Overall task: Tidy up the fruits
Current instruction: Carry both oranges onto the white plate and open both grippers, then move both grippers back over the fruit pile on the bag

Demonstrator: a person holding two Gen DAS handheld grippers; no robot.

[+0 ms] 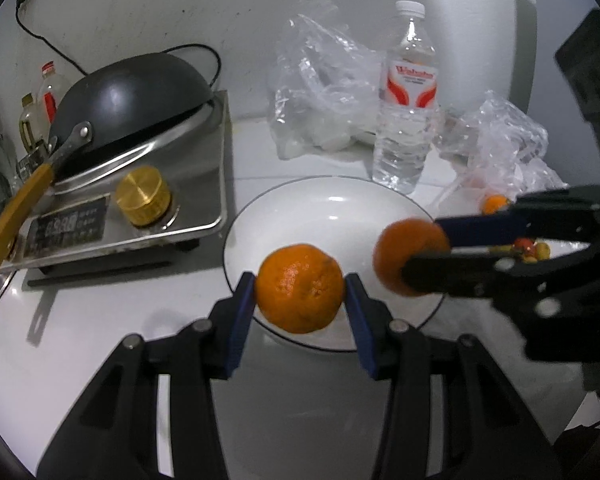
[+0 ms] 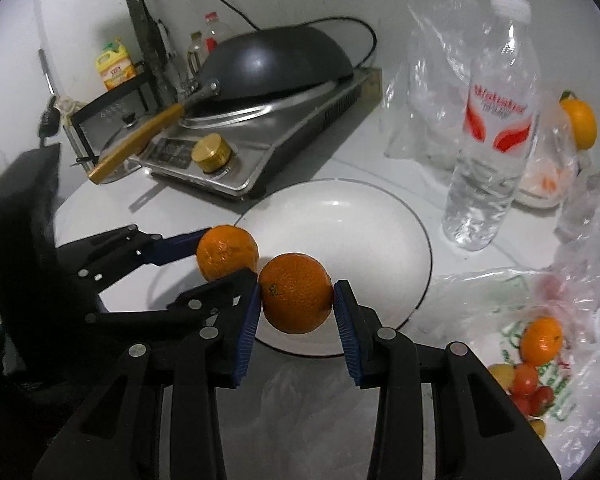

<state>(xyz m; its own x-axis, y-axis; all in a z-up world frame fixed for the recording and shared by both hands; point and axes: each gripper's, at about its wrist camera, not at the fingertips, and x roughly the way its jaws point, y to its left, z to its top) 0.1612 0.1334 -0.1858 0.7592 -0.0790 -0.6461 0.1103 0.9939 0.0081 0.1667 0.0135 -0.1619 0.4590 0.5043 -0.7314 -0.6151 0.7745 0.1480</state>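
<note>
My left gripper [image 1: 300,290] is shut on an orange [image 1: 300,289] and holds it over the near rim of a white plate [image 1: 332,208]. My right gripper [image 2: 296,294] is shut on a second orange [image 2: 296,292], also over the plate's [image 2: 348,216] near rim. The two oranges are almost touching. In the left wrist view the right gripper [image 1: 424,256] comes in from the right with its orange [image 1: 408,256]. In the right wrist view the left gripper [image 2: 220,254] comes in from the left with its orange [image 2: 227,253]. The plate holds nothing else.
A steel cooktop [image 2: 260,152] with an upturned black wok [image 2: 276,60] stands behind the plate on the left. A water bottle [image 2: 488,128] and clear plastic bags [image 1: 320,92] stand behind on the right. More oranges and small fruits [image 2: 536,360] lie on a bag at the right.
</note>
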